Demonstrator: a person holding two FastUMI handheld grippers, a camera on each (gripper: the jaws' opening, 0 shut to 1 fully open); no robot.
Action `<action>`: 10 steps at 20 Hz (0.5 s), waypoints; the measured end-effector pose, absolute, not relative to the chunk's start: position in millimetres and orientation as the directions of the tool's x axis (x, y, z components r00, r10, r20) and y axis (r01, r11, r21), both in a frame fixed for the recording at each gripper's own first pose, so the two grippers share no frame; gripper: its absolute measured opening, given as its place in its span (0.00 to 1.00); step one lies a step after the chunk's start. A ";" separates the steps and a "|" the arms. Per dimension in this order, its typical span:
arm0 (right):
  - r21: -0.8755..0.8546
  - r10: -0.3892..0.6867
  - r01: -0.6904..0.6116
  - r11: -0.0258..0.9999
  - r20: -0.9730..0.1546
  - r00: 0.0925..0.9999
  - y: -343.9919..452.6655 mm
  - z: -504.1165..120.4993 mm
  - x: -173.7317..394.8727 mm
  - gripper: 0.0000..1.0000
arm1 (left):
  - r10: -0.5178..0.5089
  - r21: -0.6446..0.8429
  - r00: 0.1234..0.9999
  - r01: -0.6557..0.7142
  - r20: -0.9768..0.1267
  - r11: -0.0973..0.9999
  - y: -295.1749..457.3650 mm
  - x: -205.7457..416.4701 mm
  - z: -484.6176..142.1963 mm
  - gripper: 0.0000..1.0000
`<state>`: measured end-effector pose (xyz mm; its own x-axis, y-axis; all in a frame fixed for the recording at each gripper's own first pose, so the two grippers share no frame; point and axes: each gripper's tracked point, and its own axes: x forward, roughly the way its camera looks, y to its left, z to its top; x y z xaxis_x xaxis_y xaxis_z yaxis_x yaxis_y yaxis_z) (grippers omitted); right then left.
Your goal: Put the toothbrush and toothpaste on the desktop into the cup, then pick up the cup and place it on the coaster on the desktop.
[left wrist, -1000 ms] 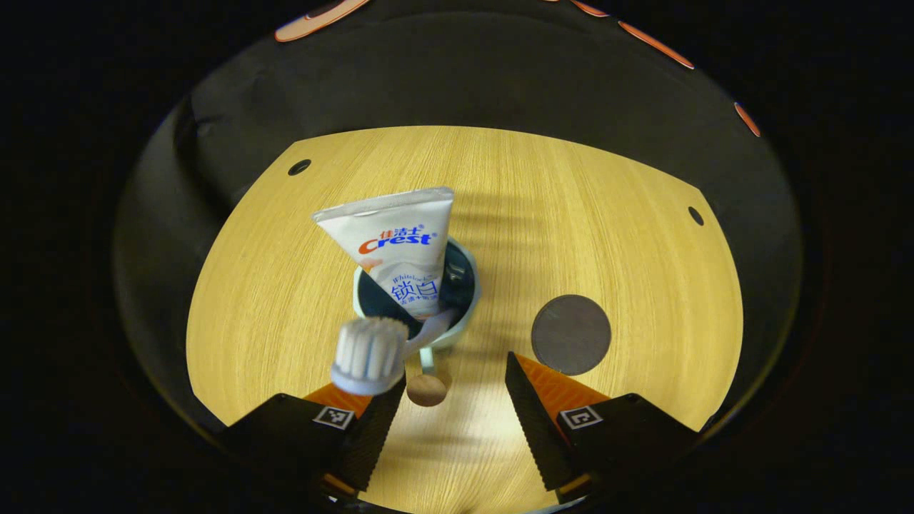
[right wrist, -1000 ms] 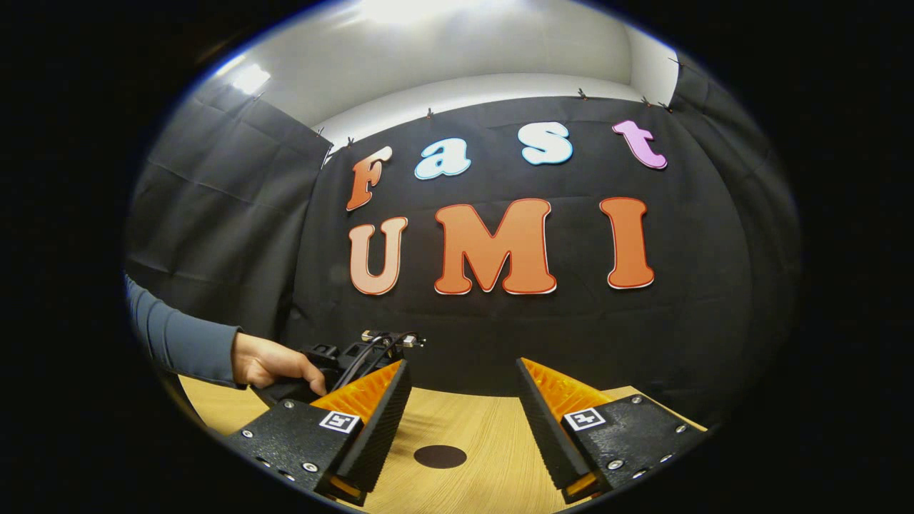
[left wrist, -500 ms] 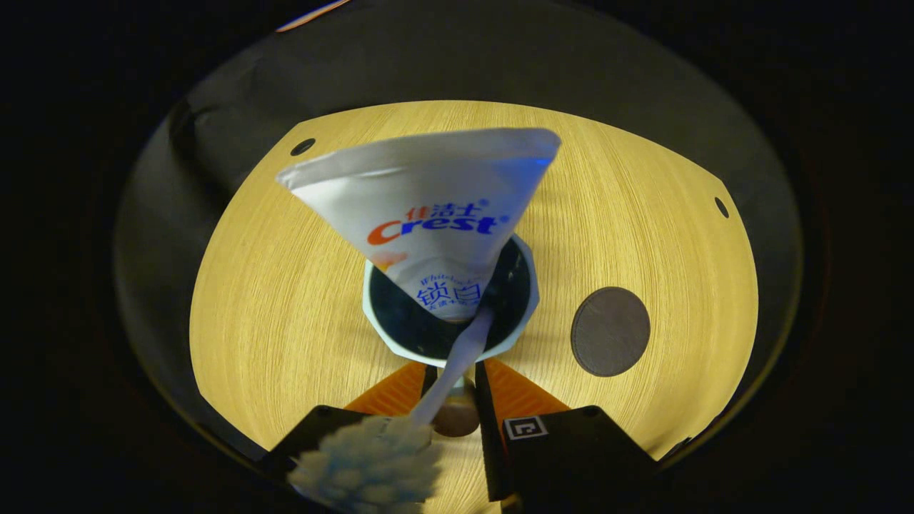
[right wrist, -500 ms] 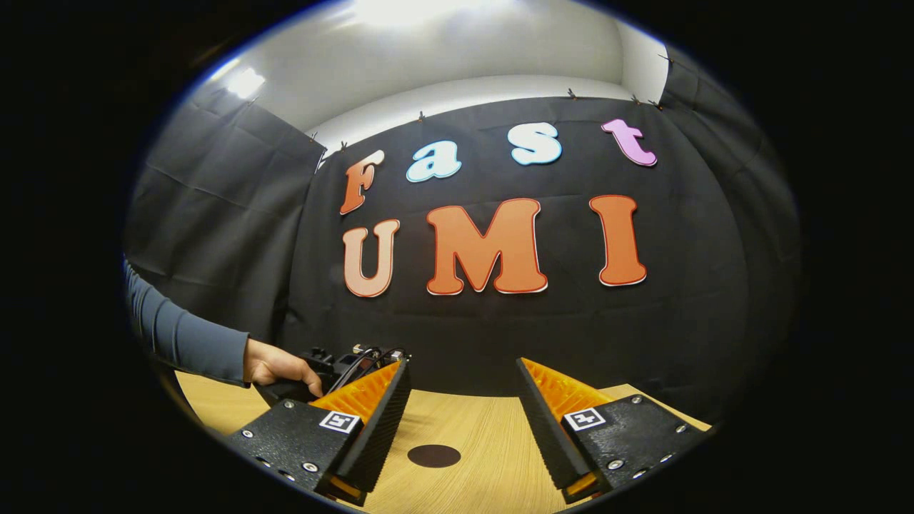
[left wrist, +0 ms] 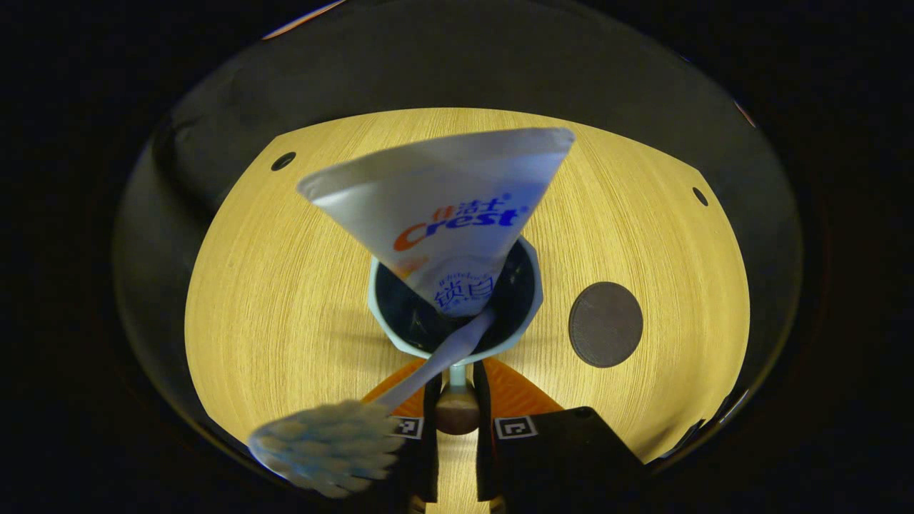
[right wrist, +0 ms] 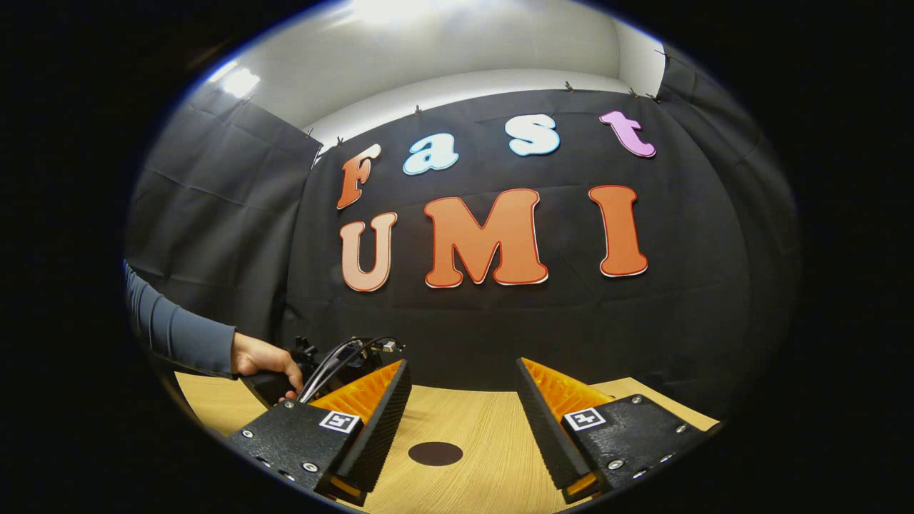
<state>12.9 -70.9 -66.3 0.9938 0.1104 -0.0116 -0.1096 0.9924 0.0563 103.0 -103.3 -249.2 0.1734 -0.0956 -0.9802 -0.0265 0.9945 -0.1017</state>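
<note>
A pale blue cup [left wrist: 532, 285] stands on the wooden table [left wrist: 271, 300]. In it a white toothpaste tube [left wrist: 450, 207] stands with its flat end up, and a toothbrush leans out with its bristle head [left wrist: 328, 446] toward me. My left gripper [left wrist: 457, 385] is shut on the cup's handle [left wrist: 457, 373], just behind the rim. A dark round coaster [left wrist: 605, 325] lies to the right of the cup. My right gripper [right wrist: 464, 414] is open and holds nothing above the table, with the coaster [right wrist: 435, 453] ahead of it.
In the right gripper view a person's hand [right wrist: 260, 357] in a grey-blue sleeve holds the left gripper [right wrist: 335, 357] at the left. The table has small dark holes [left wrist: 283, 160] near its far corners. The black cloth wall stands behind the table's far edge.
My left gripper came close to the cup and went from open to shut on the handle. The toothbrush head has swung lower left in its view. The right gripper has hardly moved.
</note>
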 end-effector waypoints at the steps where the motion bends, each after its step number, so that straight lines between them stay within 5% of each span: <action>1: 0.056 0.107 -0.106 0.993 -0.016 0.994 -71.0 -67.0 14.4 0.89 | -0.099 -0.102 0.187 -0.005 -0.977 0.995 -108.0 109.8 -245.7 0.22; 10: 0.061 0.036 -0.034 0.998 -0.033 0.999 -100.2 -65.1 6.8 0.89 | -0.201 -0.161 0.232 0.182 -0.952 0.970 -207.3 160.9 -218.0 0.23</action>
